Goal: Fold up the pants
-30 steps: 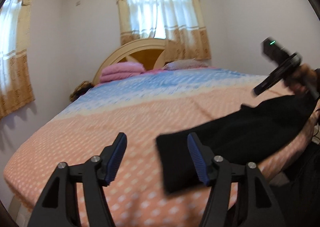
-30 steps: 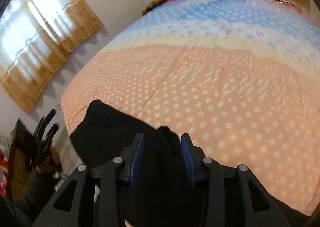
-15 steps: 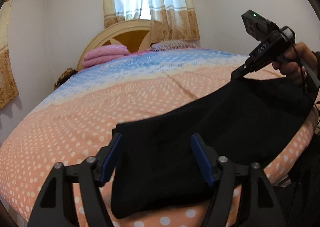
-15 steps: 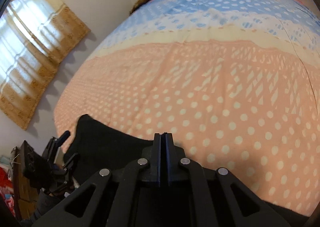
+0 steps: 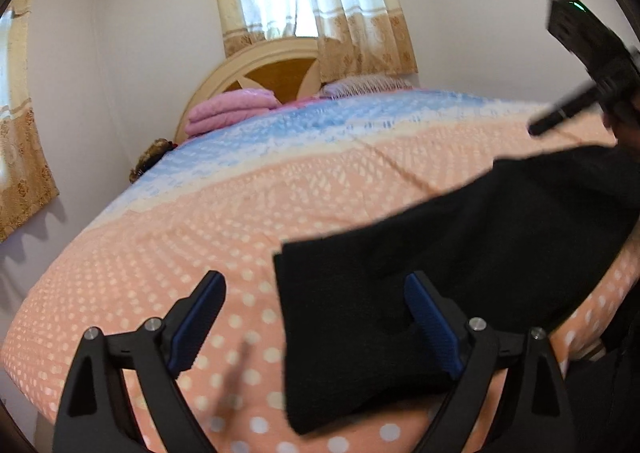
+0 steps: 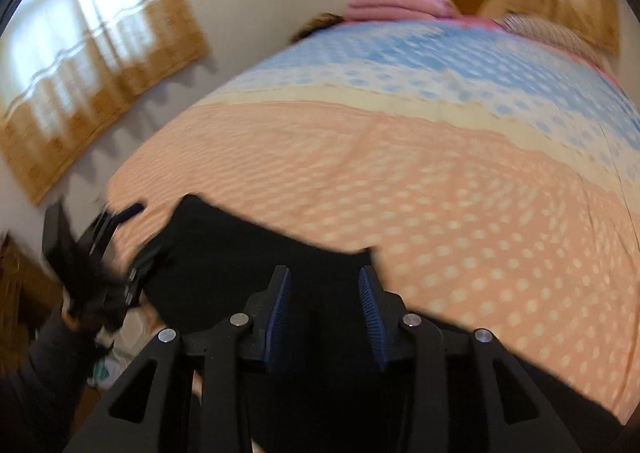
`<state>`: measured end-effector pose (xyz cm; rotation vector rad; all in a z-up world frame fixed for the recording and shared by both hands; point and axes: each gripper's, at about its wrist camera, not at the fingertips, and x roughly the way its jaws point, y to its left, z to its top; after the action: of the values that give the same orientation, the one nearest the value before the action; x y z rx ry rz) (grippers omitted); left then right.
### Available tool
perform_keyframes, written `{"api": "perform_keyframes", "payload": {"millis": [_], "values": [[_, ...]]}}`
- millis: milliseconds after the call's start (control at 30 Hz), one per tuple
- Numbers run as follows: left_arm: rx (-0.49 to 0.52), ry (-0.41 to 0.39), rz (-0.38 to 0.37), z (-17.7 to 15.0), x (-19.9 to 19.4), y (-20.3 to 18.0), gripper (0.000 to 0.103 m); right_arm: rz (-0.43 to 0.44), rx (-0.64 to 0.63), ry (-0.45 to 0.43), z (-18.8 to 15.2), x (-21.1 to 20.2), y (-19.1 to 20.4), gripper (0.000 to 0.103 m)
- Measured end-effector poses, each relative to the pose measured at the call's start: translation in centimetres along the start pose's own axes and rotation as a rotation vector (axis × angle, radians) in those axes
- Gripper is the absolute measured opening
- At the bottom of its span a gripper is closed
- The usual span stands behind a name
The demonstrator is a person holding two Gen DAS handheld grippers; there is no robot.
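The black pants [image 5: 460, 257] lie along the near edge of the bed on the peach dotted bedspread [image 5: 240, 221]. My left gripper [image 5: 316, 321] is open, its right finger over the pants' end and its left finger over bare bedspread. My right gripper [image 6: 322, 309] is open just above the other end of the pants [image 6: 248, 253]. The right gripper also shows at the upper right of the left wrist view [image 5: 584, 65], blurred. The left gripper shows blurred at the left of the right wrist view [image 6: 100, 253].
A folded pink blanket [image 5: 232, 109] and a pillow [image 5: 360, 85] lie at the headboard [image 5: 276, 69]. Curtained windows [image 5: 308, 1] are behind and at the left. The bed's near edge drops off beside the pants at the right [image 5: 592, 333].
My right gripper, shut on the pants half a second ago, has opened. My left gripper has shifted left, so the pants' end now sits under its right finger.
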<state>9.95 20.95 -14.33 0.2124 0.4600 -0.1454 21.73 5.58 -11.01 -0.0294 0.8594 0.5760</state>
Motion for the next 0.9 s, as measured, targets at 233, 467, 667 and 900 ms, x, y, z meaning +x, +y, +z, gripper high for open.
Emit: {"api": "perform_keyframes", "payload": {"millis": [233,467,667,900], "values": [[-0.050,0.069,0.097,2.1,2.4,1.9,0.098,0.192,-0.149,0.052,-3.1,2.3,7.8,0.038],[-0.077,0.219,0.150,1.3,6.6,2.7,0.103,0.213,-0.255,0.172,-8.0,5.6,10.2,0.038],[-0.142,0.227,0.177,1.4,6.3,3.8,0.103,0.233,-0.177,0.149,-7.7,2.8,8.0,0.038],[-0.132,0.081,0.179,4.0,0.7,0.7,0.103,0.093,-0.061,-0.011,-8.6,-6.6,0.5,0.038]]}}
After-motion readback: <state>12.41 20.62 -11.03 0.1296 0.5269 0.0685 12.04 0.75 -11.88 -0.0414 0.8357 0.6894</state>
